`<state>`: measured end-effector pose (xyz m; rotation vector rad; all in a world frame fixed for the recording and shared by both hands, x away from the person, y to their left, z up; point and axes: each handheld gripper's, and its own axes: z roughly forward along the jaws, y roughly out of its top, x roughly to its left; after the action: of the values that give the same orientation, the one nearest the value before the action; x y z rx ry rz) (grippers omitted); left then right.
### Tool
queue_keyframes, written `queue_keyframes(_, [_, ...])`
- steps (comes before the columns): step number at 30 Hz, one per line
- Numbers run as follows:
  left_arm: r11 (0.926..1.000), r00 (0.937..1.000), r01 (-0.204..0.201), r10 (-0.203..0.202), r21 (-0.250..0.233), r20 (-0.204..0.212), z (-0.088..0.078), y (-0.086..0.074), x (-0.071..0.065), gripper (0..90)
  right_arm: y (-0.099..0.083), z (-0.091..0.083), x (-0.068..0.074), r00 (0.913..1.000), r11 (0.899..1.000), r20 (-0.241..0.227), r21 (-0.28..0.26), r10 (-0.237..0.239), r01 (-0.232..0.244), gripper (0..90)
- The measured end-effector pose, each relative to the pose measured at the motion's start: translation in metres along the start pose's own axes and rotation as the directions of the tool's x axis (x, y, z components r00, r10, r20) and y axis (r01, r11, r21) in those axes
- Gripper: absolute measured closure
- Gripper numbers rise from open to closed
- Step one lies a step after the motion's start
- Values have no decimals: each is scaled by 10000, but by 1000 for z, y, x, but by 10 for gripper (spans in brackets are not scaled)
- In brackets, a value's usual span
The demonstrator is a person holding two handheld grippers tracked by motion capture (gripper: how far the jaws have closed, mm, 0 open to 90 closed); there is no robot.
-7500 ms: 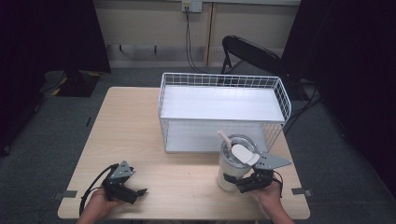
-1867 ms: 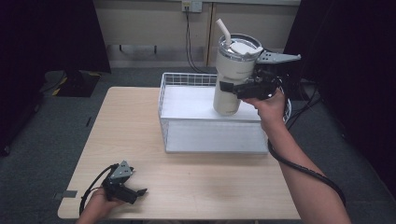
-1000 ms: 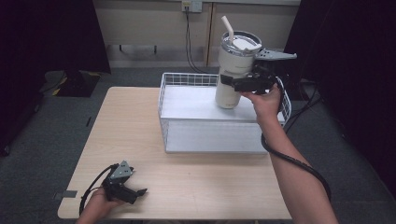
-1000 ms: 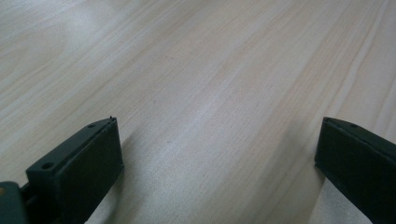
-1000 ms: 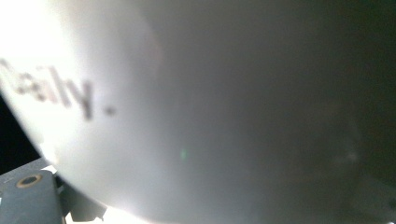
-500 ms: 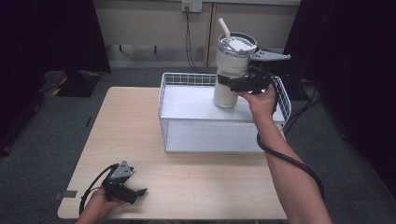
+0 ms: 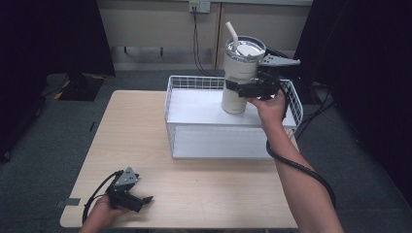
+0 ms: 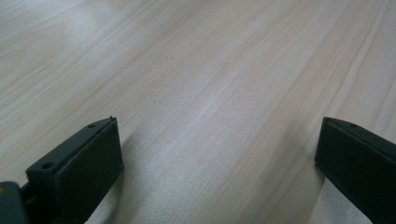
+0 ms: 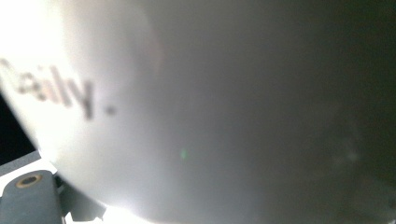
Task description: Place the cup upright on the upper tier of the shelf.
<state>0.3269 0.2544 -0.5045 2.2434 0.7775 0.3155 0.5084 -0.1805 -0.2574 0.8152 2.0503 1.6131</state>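
So the right gripper (image 7: 243, 90) is clamped on a big white tumbler (image 7: 239, 77), the kind with a lid and a straw (image 7: 231, 33) poking out the top toward 11 o'clock. The jaws pinch the cup around its middle, and the cup sits upright over the white wire basket (image 7: 194, 83), roughly at the 1 o'clock part of the table (image 7: 204, 194). Can't really tell from the high view whether the base is touching the basket's shelf or floating just above it. In the right gripper view the tumbler (image 9: 210, 107) is pressed right up to the lens, all blurry, with some dark lettering on its side at about 9 o'clock.

The left gripper (image 7: 143, 199) is parked way down at 7 o'clock on the table, well apart from the basket, with the person's hand (image 7: 104, 209) on it. Its own view shows both black jaws spread wide, nothing between them but bare wood grain (image 8: 210, 93).
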Motion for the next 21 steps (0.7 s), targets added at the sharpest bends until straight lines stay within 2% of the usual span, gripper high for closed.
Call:
queue_keyframes(5, [10000,10000,6,-6,6,-1,0,0,0,1,-4,1,-2,10000,9999,-17,116,87,-86,95])
queue_keyframes(21, [10000,10000,0,0,4,-4,0,0,0,1,-9,2,-3,9999,9996,-48,-261,-101,100,89])
